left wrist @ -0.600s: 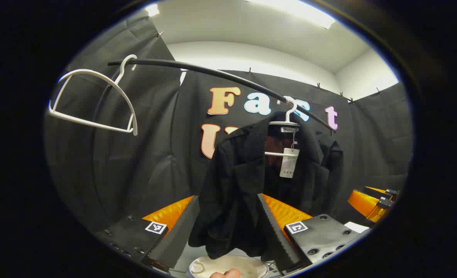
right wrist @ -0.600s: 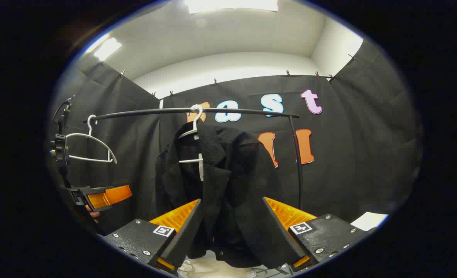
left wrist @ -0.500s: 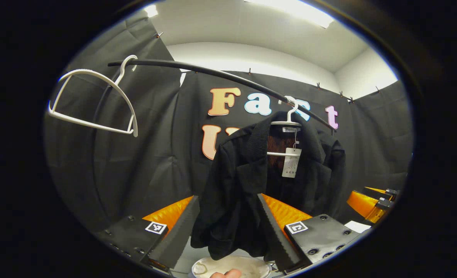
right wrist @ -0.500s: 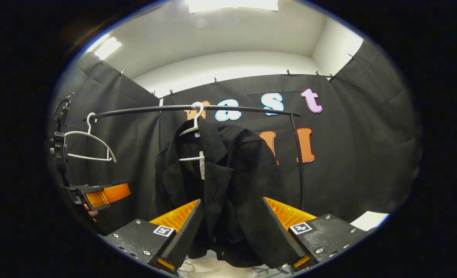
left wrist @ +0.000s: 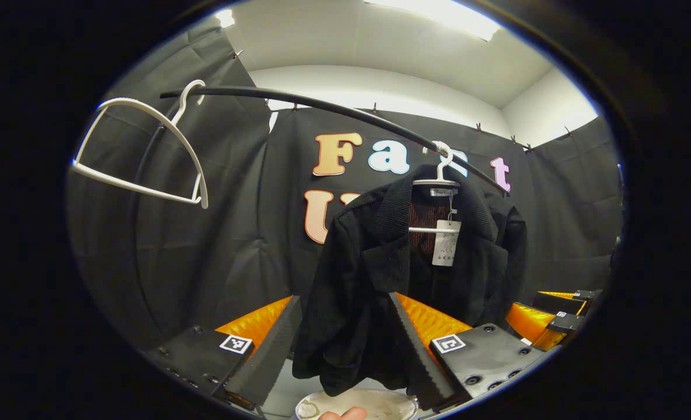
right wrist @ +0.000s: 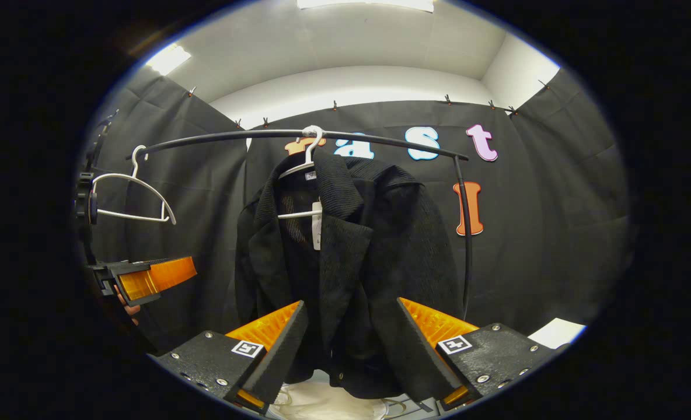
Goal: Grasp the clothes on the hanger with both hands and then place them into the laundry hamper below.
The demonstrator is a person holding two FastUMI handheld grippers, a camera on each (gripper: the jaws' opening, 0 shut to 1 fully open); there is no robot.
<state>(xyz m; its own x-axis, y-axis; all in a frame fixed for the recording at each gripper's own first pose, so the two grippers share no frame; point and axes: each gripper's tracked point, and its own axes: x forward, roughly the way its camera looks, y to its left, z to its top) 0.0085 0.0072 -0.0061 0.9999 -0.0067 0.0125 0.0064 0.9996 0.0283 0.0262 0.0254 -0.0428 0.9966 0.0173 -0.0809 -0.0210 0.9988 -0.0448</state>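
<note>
Both claws are drawing closer to the jacket than they were half a second ago: in the right gripper view the garment is looming larger and sitting higher, and in the left gripper view the right claw [left wrist: 555,318] is sliding further in from the edge. Starting at the left claw [left wrist: 345,344], its two fingers are standing wide apart with nothing between them but the jacket's [left wrist: 380,280] lower hem seen beyond, not yet touched. The right claw [right wrist: 351,350] is likewise spread open, framing the jacket [right wrist: 351,256] from the other side, while the left claw [right wrist: 147,277] is showing off to the side with a hand behind it. Further out, the jacket is hanging on its white hanger [right wrist: 304,169] from the black rail [right wrist: 234,135], beside an empty hanger [left wrist: 141,151]. Below, the pale rim of the hamper [left wrist: 357,403] is peeking out under the hem. Judging from this, the approach is nearly done and the two-sided grasp is coming next.
</note>
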